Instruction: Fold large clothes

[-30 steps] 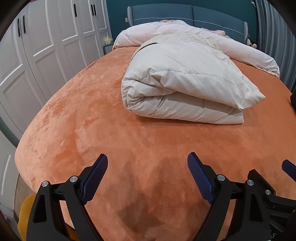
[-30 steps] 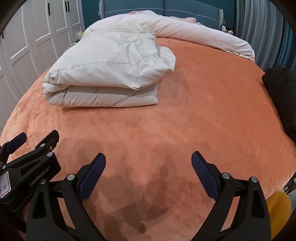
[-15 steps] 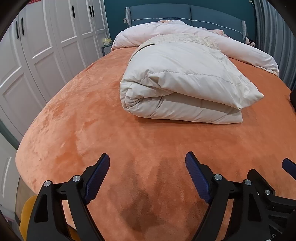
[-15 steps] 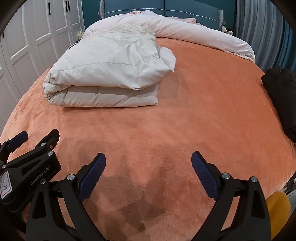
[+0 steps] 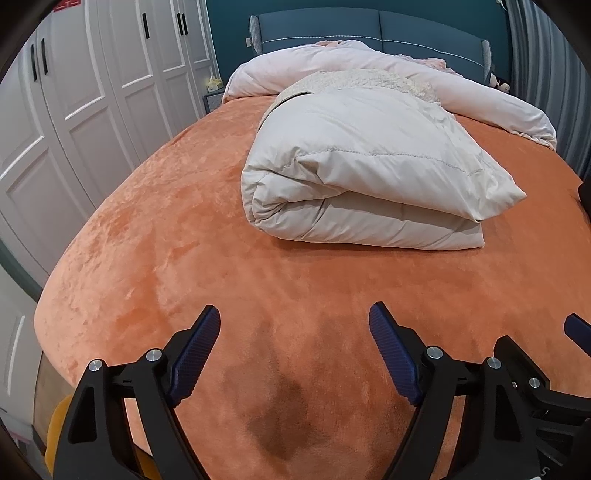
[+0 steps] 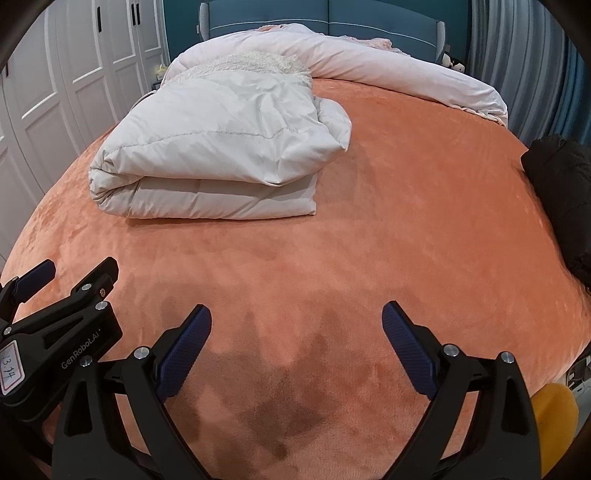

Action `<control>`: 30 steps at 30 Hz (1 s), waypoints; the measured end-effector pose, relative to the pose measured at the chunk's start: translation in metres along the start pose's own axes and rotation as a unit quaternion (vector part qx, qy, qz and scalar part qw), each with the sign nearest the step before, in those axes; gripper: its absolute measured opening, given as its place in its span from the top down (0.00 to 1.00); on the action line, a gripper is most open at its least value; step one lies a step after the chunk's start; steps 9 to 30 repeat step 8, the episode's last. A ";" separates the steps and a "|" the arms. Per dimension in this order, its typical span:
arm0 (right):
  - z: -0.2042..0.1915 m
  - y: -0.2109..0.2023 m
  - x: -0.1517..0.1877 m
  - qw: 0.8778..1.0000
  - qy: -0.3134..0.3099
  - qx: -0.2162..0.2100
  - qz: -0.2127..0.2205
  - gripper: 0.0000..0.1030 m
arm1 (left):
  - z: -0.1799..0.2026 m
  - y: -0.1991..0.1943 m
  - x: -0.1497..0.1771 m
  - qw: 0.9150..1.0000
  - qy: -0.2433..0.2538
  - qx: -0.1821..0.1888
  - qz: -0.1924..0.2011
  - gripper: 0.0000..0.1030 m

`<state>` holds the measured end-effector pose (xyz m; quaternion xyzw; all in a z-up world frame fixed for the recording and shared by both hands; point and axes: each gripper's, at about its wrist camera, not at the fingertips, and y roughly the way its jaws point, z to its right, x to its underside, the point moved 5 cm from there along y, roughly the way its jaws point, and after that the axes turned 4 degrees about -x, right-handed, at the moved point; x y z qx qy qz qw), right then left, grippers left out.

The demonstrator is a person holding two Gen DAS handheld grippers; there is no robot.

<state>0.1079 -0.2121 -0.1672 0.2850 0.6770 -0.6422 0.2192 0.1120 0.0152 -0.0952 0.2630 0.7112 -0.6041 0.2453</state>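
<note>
In the centre of the left wrist frame, we see the folded cream-white padded coat lying on the plush orange bedspread, its rolled fold facing the lower left and its fleecy collar edge turned toward the top of the frame. From the right wrist view the same coat sits in the upper left, with one loose puffy corner hanging off its right side. Behind it, across the top of both frames, we find a long pale pink duvet bunched against the blue upholstered headboard. Along the bottom of the left wrist frame, our left gripper hangs above the bedspread with its dark blue textured fingertips spread wide and nothing between them; it is well apart from the coat. Along the bottom of the right wrist frame, our right gripper is likewise spread wide and empty above the orange plush, also well clear of the coat. The two grippers sit side by side, each one's black frame showing at the lower edge of the other's view. Soft dark shadows fall on the bedspread beneath both. At the right edge of the right wrist frame lies a crumpled black garment on the bedspread. White panelled wardrobe doors fill the left of the left wrist frame, and grey-blue curtains hang at the upper right.
</note>
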 end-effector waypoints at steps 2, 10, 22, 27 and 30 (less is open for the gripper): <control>0.000 0.000 -0.001 1.000 -0.001 0.000 0.000 0.11 | 0.000 0.000 -0.001 1.000 0.000 0.001 -0.001 0.26; 0.002 -0.001 -0.003 1.000 0.001 0.000 0.002 0.12 | -0.002 -0.001 -0.003 1.000 0.000 0.000 0.000 0.27; 0.002 -0.001 -0.003 1.000 0.001 0.000 0.002 0.12 | -0.002 -0.001 -0.003 1.000 0.000 0.000 0.000 0.27; 0.002 -0.001 -0.003 1.000 0.001 0.000 0.002 0.12 | -0.002 -0.001 -0.003 1.000 0.000 0.000 0.000 0.27; 0.002 -0.001 -0.003 1.000 0.001 0.000 0.002 0.12 | -0.002 -0.001 -0.003 1.000 0.000 0.000 0.000 0.27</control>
